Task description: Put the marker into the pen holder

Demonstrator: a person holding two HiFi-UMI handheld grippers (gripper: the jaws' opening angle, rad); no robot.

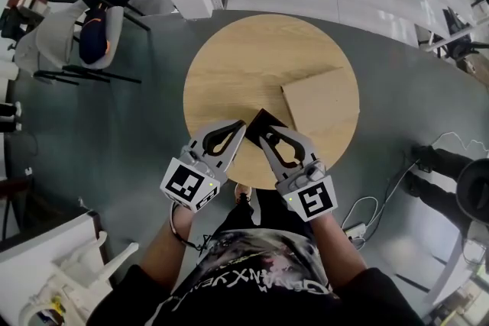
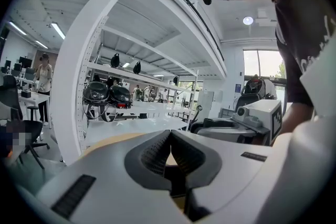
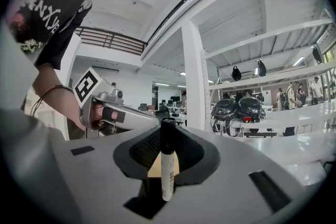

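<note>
On the round wooden table, at its near edge, both grippers' tips flank the black pen holder.
A tan board lies beside it; the left gripper has its jaws together, empty; the right gripper clamps the marker upright.

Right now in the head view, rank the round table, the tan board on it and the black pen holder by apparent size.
1. round table, largest
2. tan board, clearly smaller
3. black pen holder, smallest, though partly hidden
</note>
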